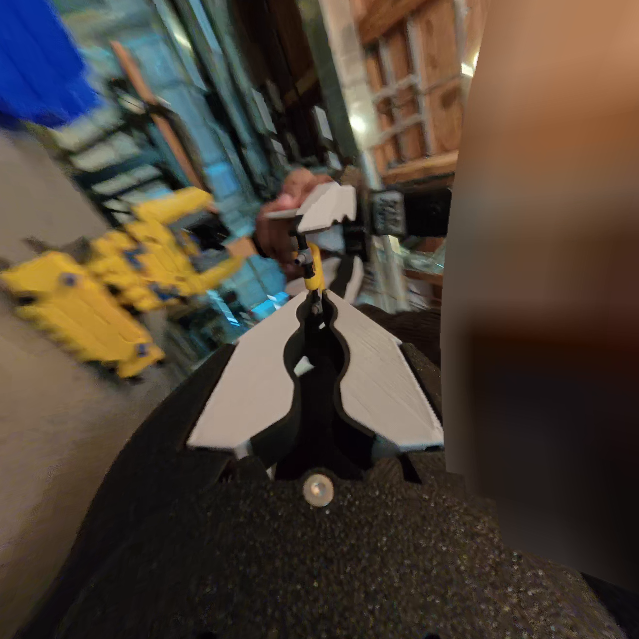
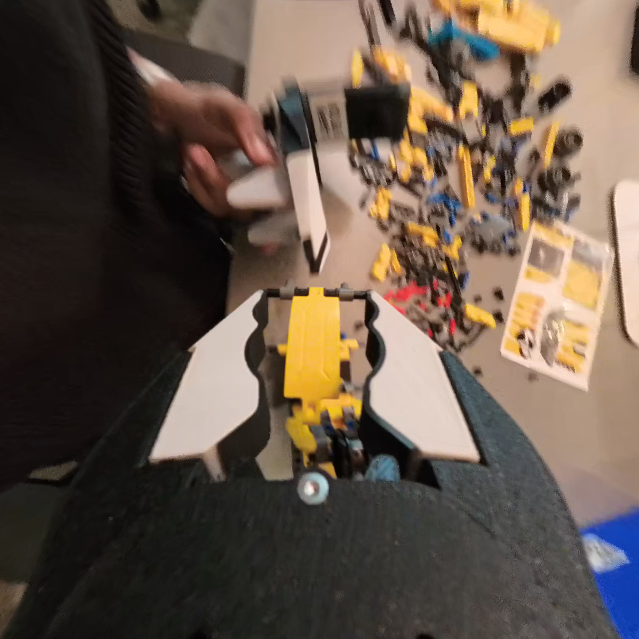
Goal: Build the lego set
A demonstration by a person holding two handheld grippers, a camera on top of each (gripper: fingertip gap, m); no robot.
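Observation:
My left gripper (image 1: 315, 294) is shut at the tips on a small black and grey pin part (image 1: 315, 307). This part meets the lower end of a yellow brick piece (image 1: 314, 273). That piece hangs from my right gripper (image 1: 306, 228), which a hand holds farther off. In the right wrist view my right gripper (image 2: 316, 294) is shut on a yellow brick assembly (image 2: 313, 345). Its fingertips clamp the ends of the black axle with grey bushings (image 2: 316, 293). My left gripper (image 2: 316, 266) shows blurred just beyond those tips, with a hand (image 2: 214, 138) on it.
A large yellow brick model (image 1: 86, 304) lies on the grey table (image 1: 52, 449). A pile of loose yellow, black, blue and red bricks (image 2: 449, 207) is spread at the right beside a printed sheet (image 2: 553, 304). A white object (image 2: 626, 259) and a blue thing (image 2: 608, 553) lie at the right edge. Left and right tips are no more than a few centimetres apart.

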